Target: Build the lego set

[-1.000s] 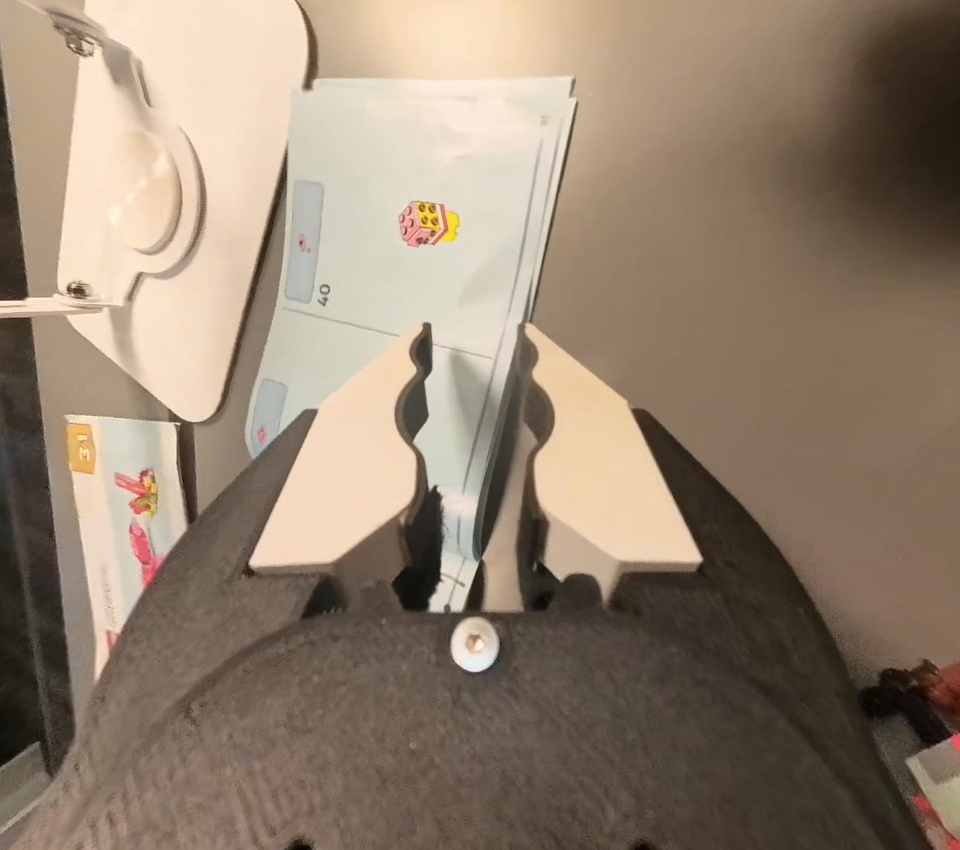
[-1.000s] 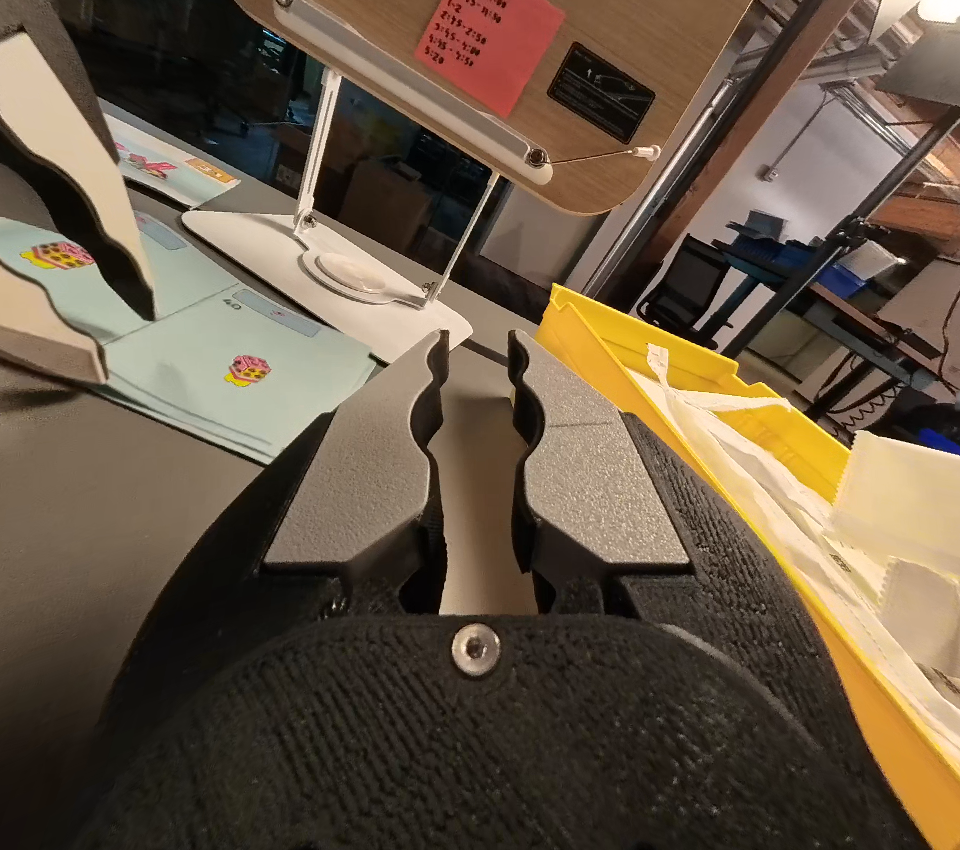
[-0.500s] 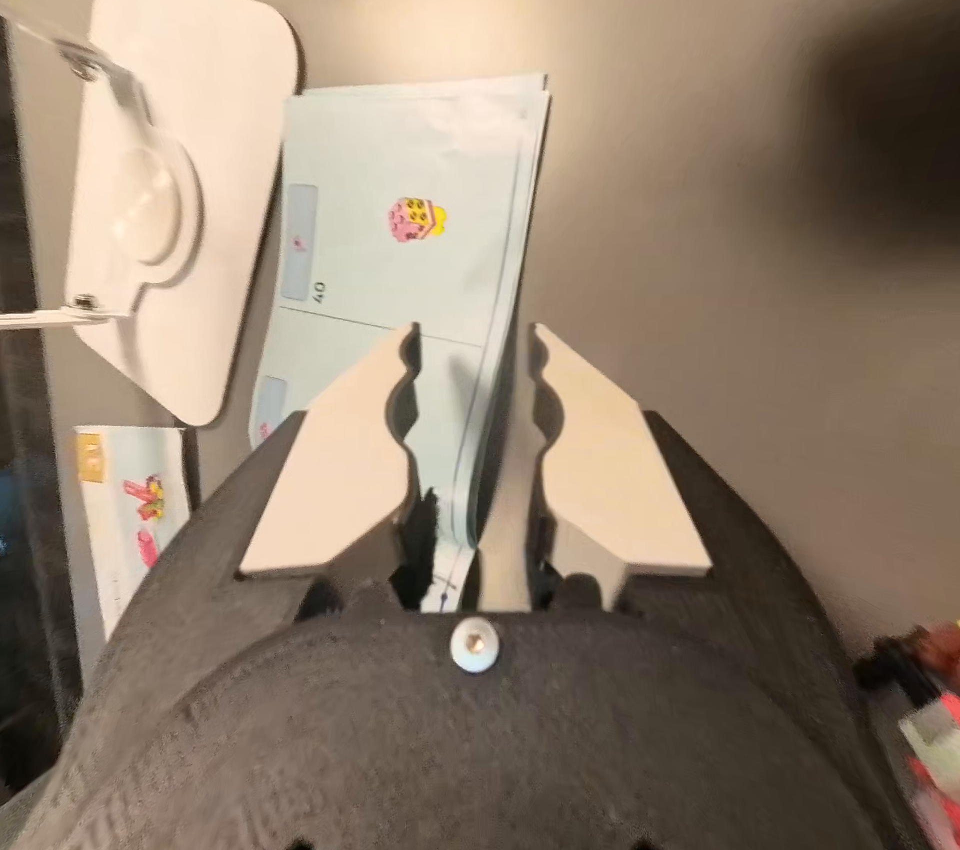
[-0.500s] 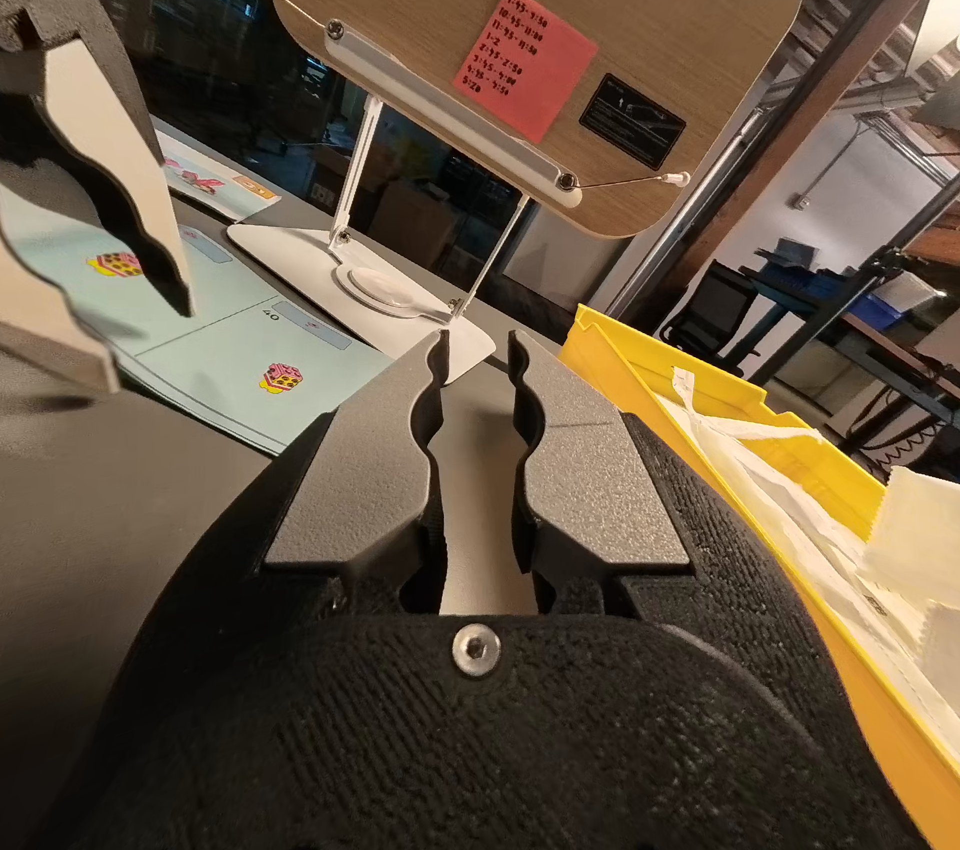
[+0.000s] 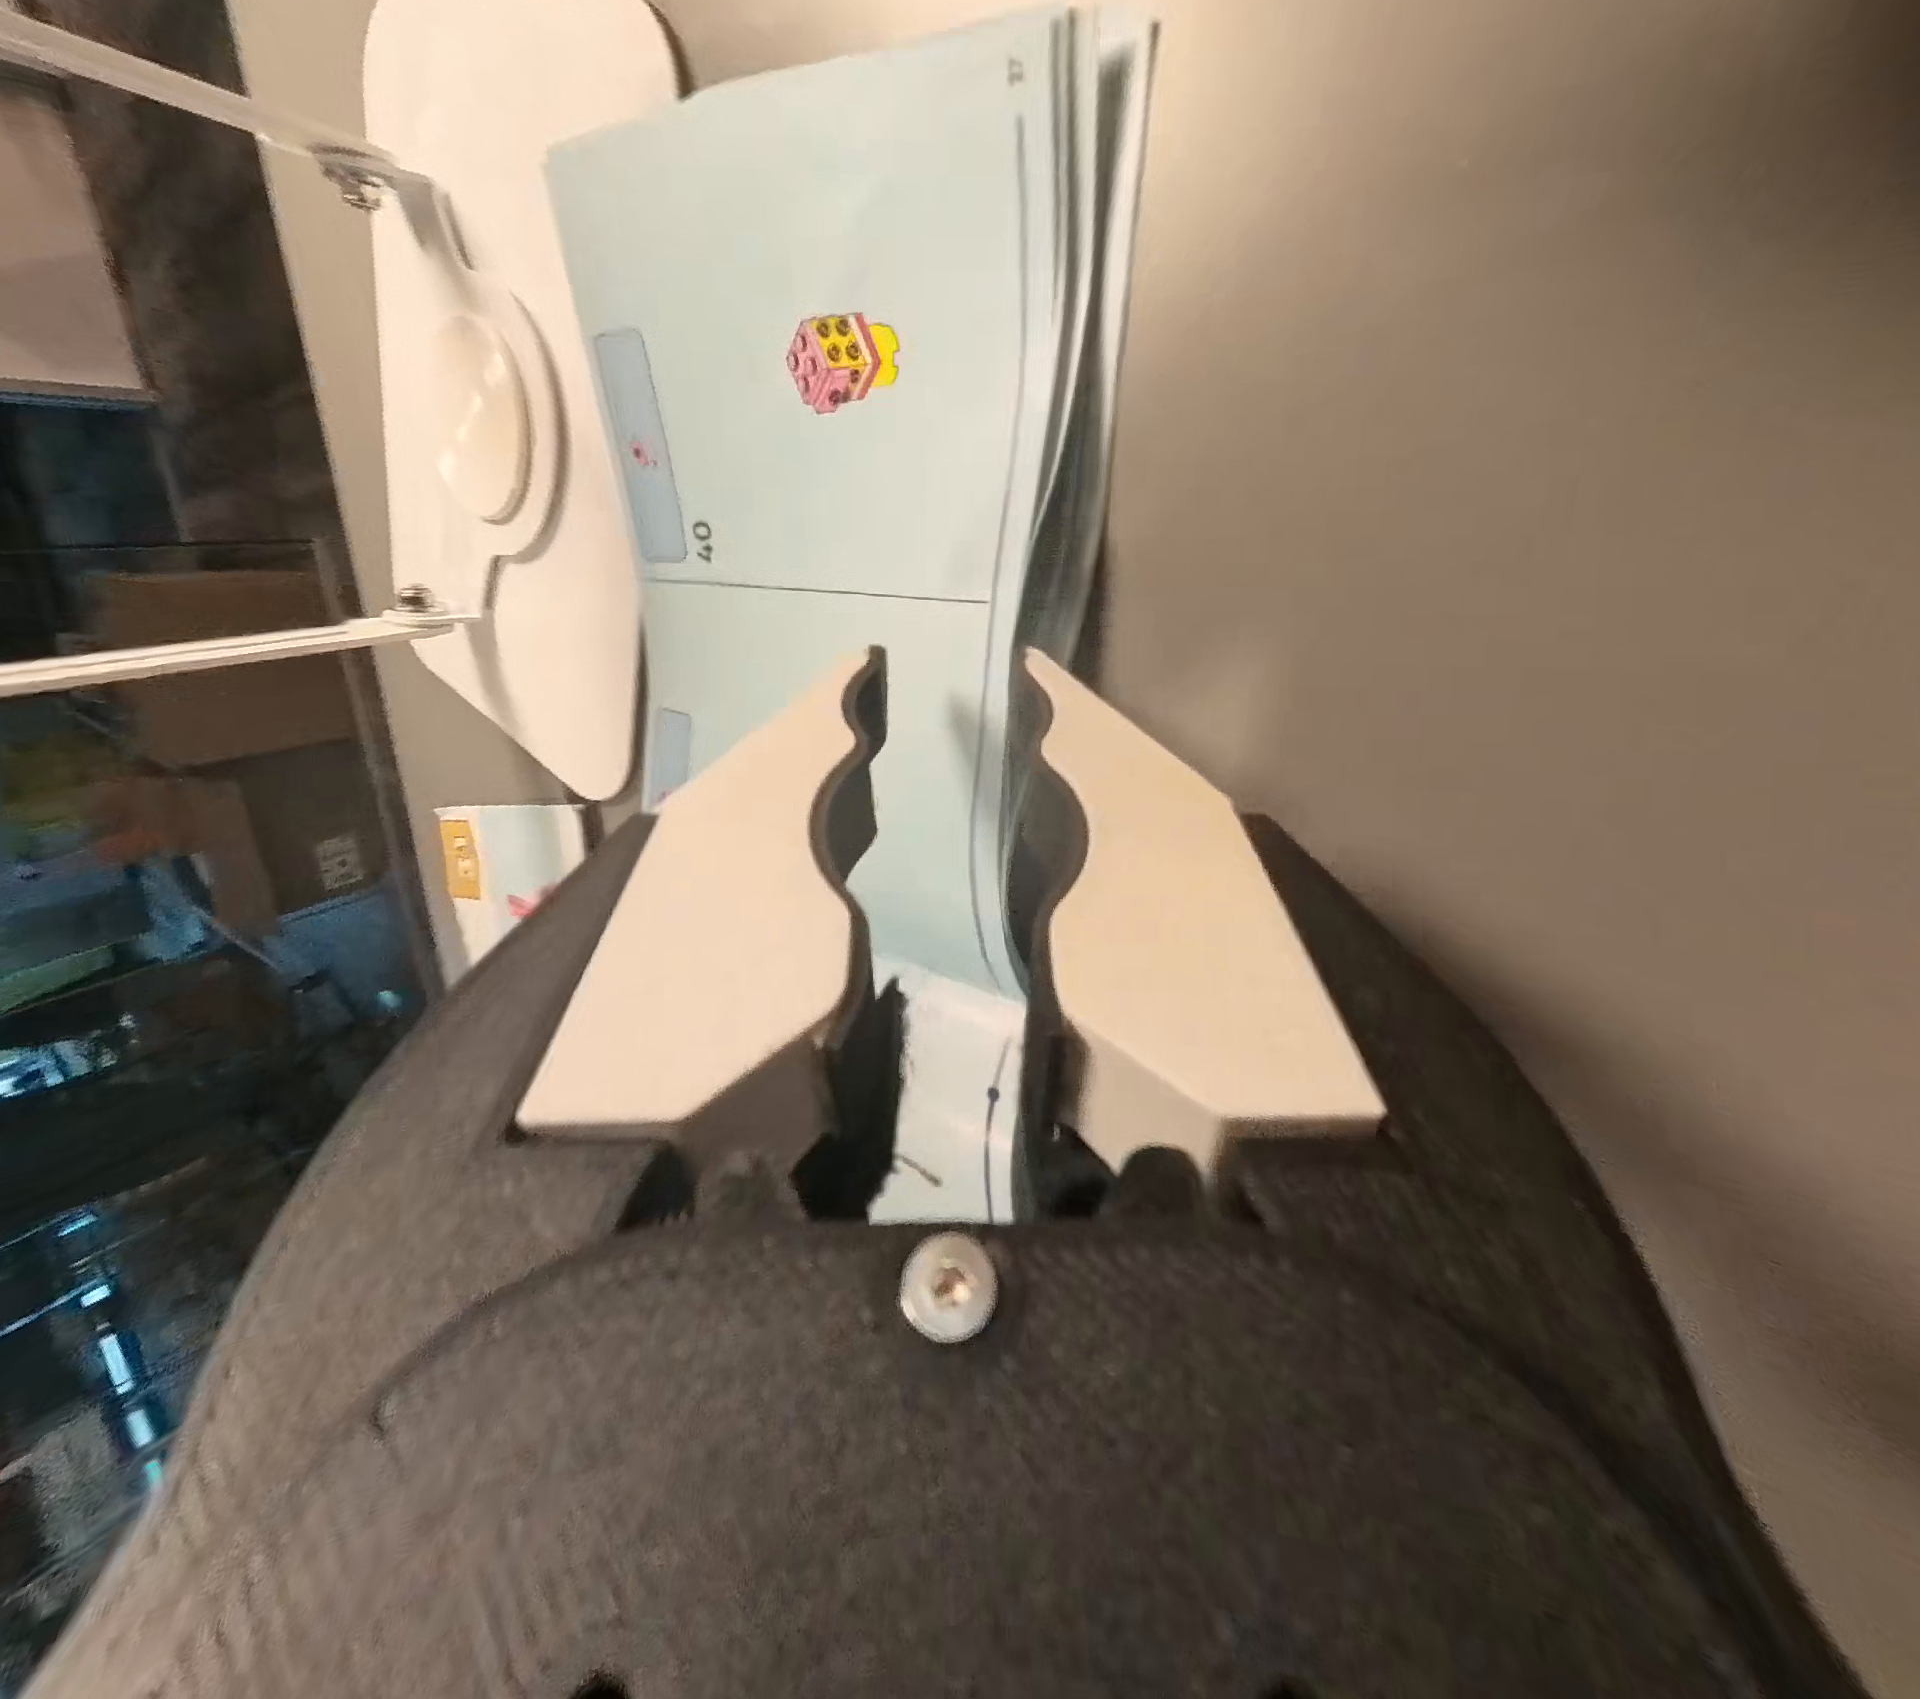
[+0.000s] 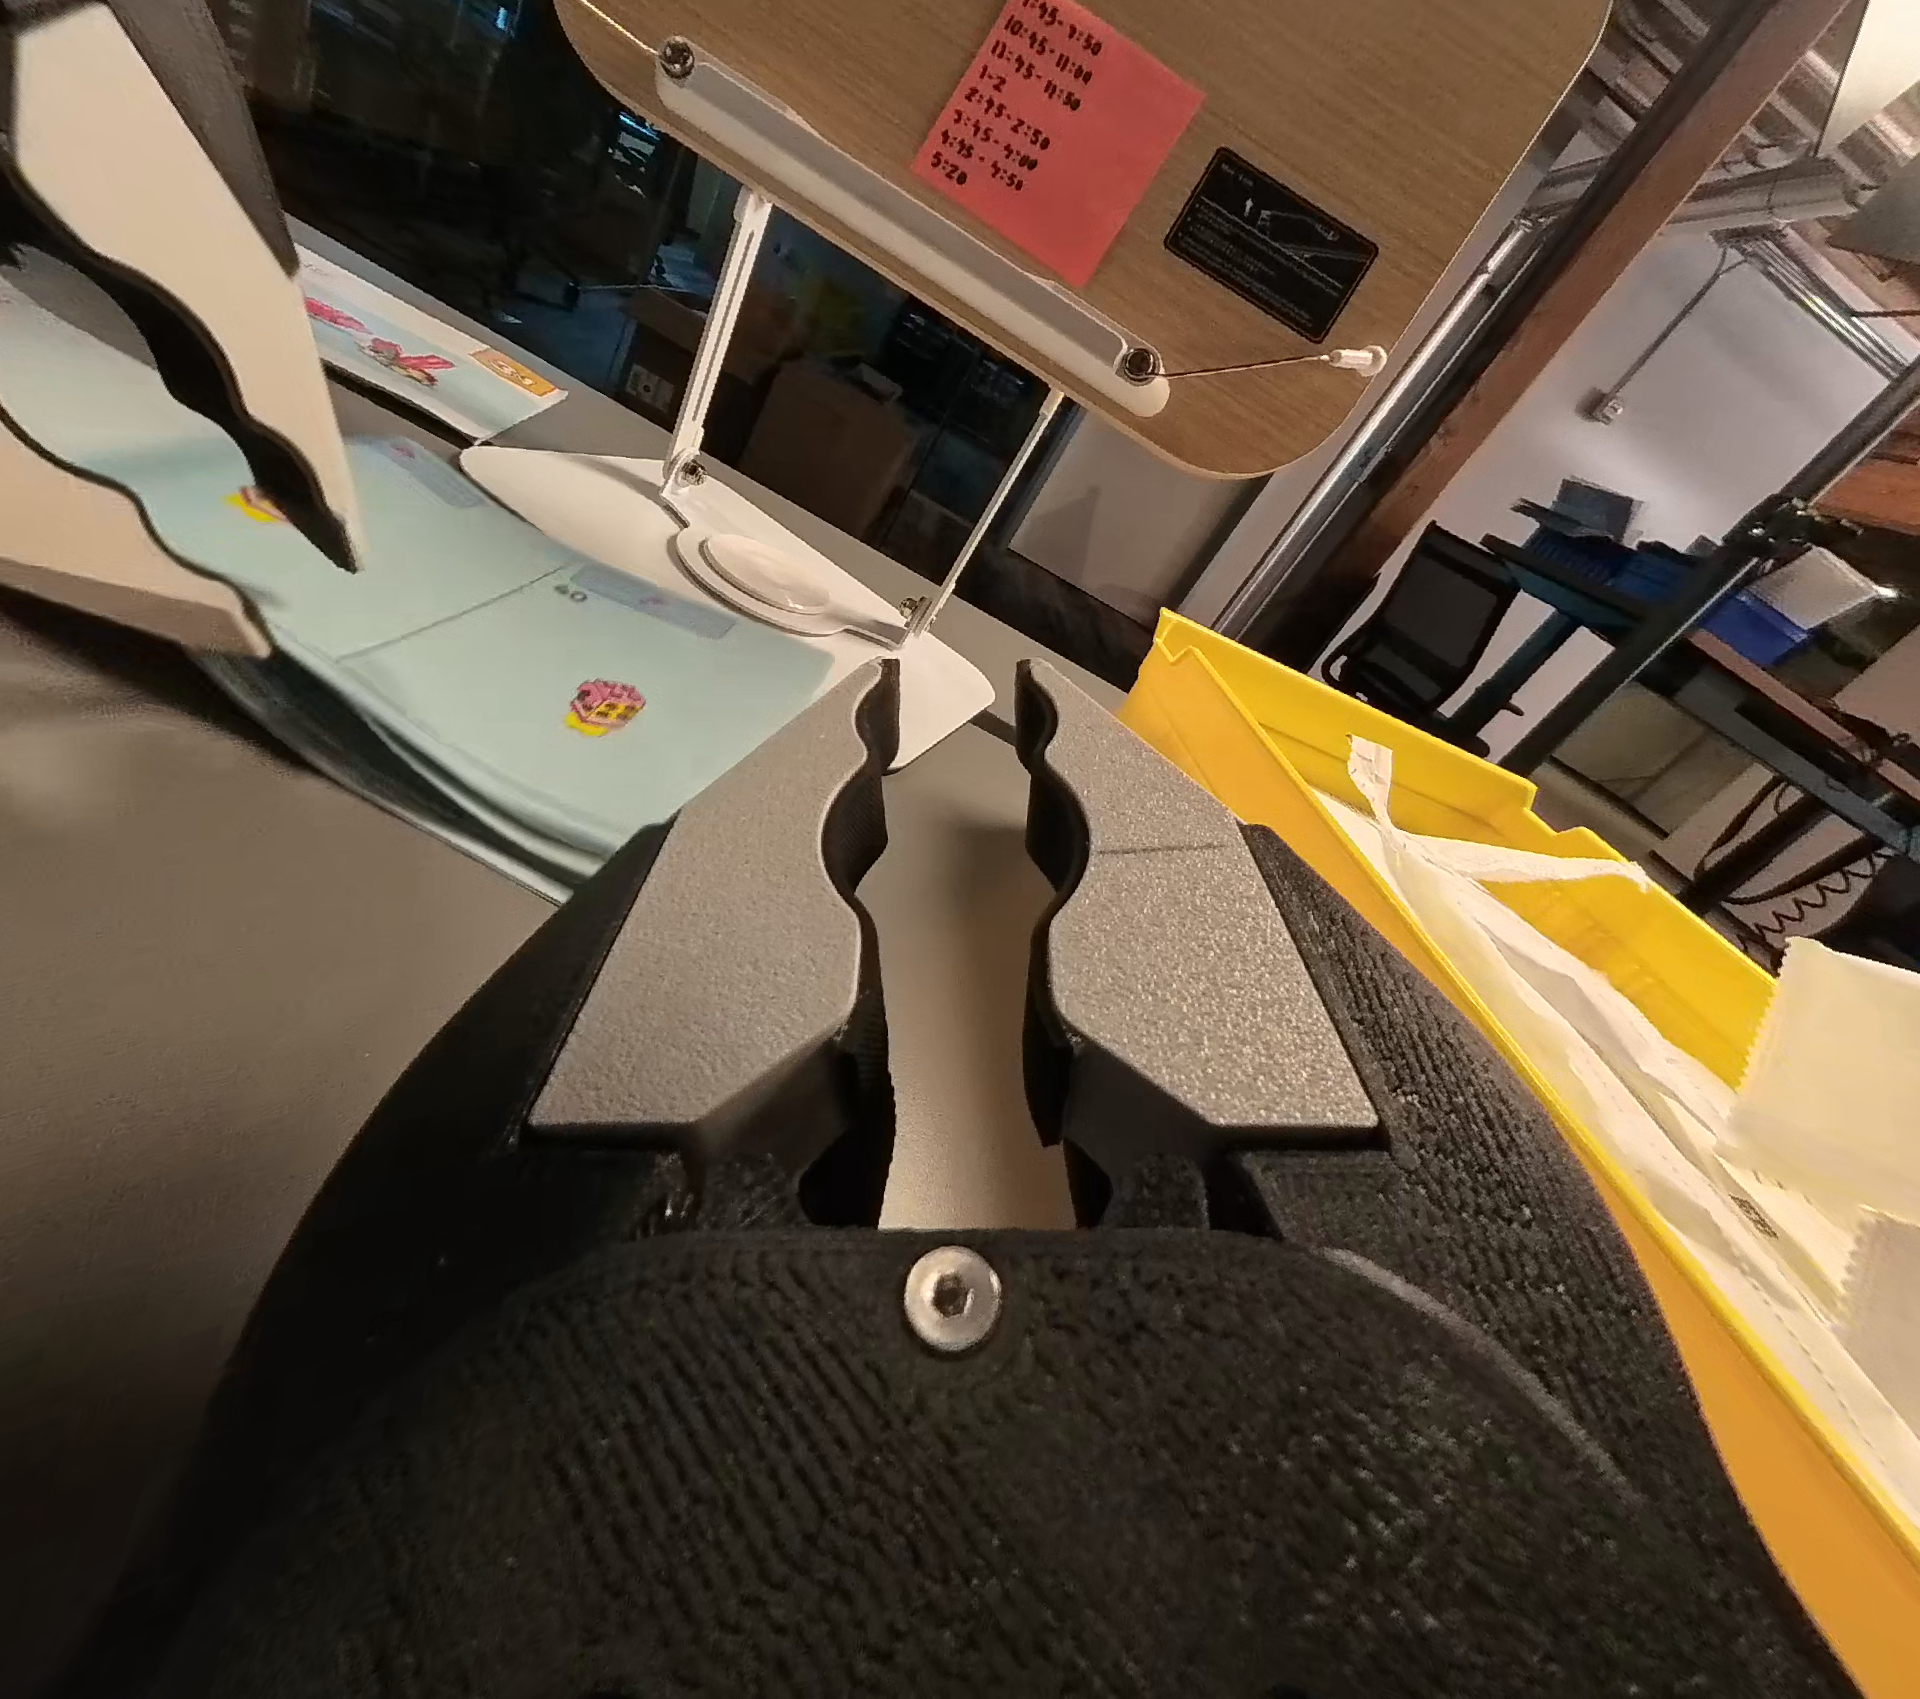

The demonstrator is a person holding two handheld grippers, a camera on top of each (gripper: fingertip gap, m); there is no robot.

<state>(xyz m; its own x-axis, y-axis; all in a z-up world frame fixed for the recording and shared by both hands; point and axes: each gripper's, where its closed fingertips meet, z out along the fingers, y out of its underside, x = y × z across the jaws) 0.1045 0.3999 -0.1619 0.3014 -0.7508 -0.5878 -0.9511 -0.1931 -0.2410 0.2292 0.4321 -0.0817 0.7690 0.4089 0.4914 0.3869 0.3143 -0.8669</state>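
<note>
Pale blue booklet (image 5: 831,444) with a pink-and-yellow brick picture, white stand base (image 5: 488,361), yellow bin (image 6: 1455,818), pink note (image 6: 1055,127).

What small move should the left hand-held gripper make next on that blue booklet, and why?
Probably ease the left hand-held gripper shut a little more. A fanned stack of the light blue booklet's pages sits between its fingers, close to the right-hand one, but open page shows beside the other, so a firm pinch isn't evident.
</note>
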